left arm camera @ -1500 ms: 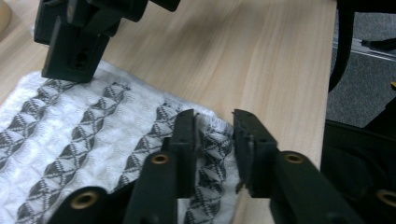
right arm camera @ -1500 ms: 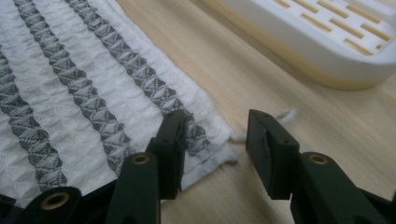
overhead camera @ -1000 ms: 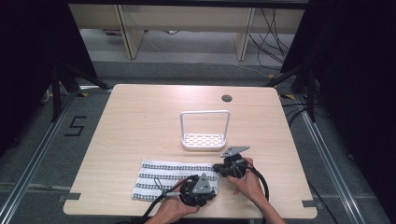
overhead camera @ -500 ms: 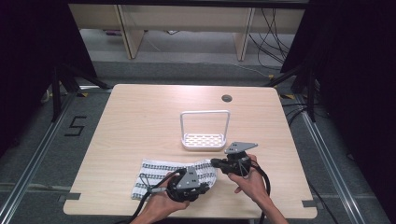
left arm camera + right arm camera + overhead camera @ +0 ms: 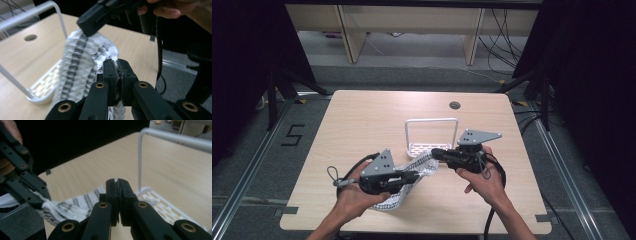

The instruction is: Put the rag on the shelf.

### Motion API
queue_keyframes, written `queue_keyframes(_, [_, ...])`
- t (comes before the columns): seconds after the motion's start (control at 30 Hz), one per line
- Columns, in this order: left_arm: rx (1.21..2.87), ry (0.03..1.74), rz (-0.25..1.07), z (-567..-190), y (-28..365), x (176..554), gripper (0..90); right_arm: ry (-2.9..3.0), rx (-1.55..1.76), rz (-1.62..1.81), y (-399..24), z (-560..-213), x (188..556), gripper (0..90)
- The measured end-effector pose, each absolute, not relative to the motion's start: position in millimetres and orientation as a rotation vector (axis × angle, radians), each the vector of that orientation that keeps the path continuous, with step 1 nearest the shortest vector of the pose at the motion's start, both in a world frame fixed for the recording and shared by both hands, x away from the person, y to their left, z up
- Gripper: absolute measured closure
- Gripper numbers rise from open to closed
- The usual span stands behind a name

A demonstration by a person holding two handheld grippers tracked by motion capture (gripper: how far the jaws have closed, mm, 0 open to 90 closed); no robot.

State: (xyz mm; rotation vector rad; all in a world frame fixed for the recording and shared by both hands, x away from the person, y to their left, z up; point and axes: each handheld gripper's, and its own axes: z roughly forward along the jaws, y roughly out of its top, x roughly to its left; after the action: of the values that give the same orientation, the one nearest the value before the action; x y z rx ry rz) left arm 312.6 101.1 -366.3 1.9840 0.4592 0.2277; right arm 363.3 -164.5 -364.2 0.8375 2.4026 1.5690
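A white cloth with dark stripes (image 5: 426,163) hangs above the table, bunched between both grippers. In the high view my left gripper (image 5: 413,175) is shut on its lower part and my right gripper (image 5: 435,154) is shut on its upper corner. The rest of the cloth droops to the tabletop near the front edge. In the left gripper view my jaws (image 5: 117,67) pinch the cloth (image 5: 82,57), and the right gripper (image 5: 92,23) clamps its top. In the right gripper view a sliver of cloth shows between my shut jaws (image 5: 117,182); the left gripper (image 5: 27,190) holds the cloth (image 5: 72,208) farther off.
A white wire rack (image 5: 432,121) with a tall hoop handle stands at mid-table just behind the grippers; its slatted base (image 5: 160,206) lies close under the right gripper. A cable hole (image 5: 455,105) is at the back. Black cables trail from both grippers toward the front edge.
The cloth lay flat near the front edge; both grippers have now raised it off the table, bunched. The left gripper moved left and up, the right one up.
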Motion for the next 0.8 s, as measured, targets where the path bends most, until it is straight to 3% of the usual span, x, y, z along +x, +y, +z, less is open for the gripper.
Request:
queue_keyframes(0.33, [1.864, 0.472, 0.285, -312, 127, 330, 85.7, 2.331, 0.766, 1.593, -161, -312, 363, 88.8])
queue_keyframes(0.8, [1.816, 0.490, 0.325, -283, 114, 354, 85.7, 2.251, 0.797, 1.601, -179, -286, 359, 88.8])
